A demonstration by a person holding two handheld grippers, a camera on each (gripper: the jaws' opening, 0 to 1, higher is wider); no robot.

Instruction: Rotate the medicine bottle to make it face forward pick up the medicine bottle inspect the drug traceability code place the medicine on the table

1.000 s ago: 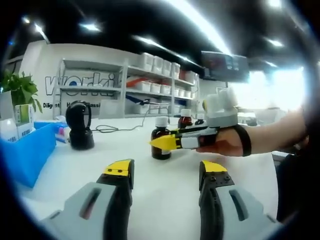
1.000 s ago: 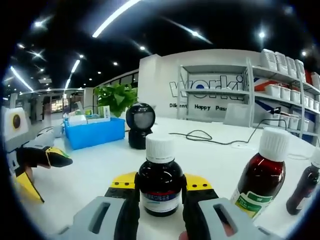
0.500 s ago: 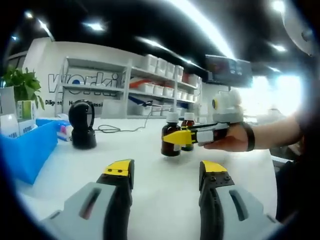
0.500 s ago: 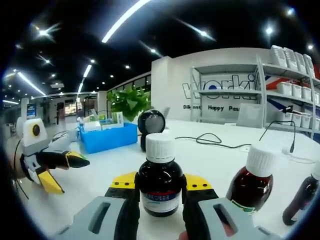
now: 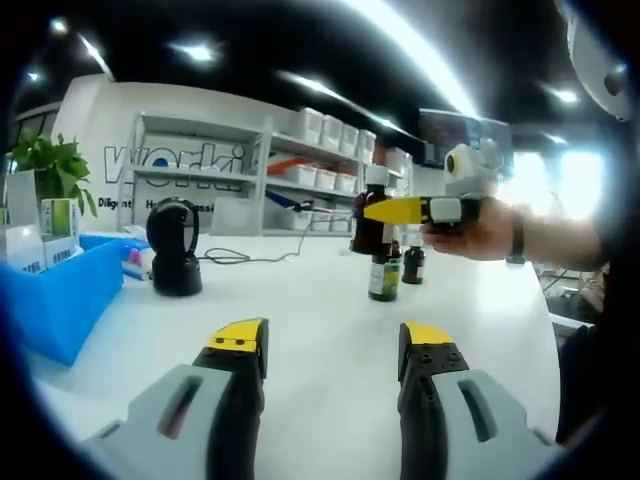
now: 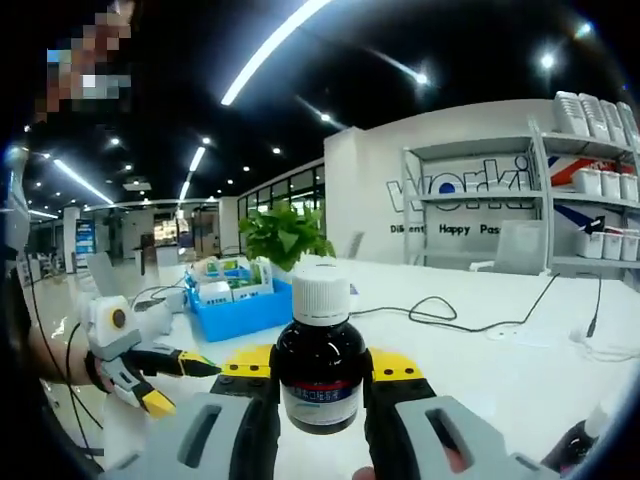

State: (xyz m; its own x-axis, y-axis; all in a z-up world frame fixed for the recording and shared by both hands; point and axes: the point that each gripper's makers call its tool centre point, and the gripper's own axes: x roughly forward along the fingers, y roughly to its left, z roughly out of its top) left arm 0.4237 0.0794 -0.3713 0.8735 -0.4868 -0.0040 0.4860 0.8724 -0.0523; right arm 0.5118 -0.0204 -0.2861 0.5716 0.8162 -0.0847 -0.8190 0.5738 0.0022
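Observation:
A dark brown medicine bottle with a white cap and a blue-and-white label sits upright between my right gripper's yellow-tipped jaws, which are shut on it. In the left gripper view that bottle hangs in the air above the white table, held by the right gripper in a person's hand. My left gripper stands open low over the table, nothing between its jaws. In the right gripper view the left gripper shows open at lower left.
Two more bottles stand on the table below the lifted one. A black scanner with a cable, a blue bin of boxes and a plant are at the left. Shelves line the back wall.
The right gripper has lifted the bottle off the table, up and away from the other bottles. The left gripper stays open and low.

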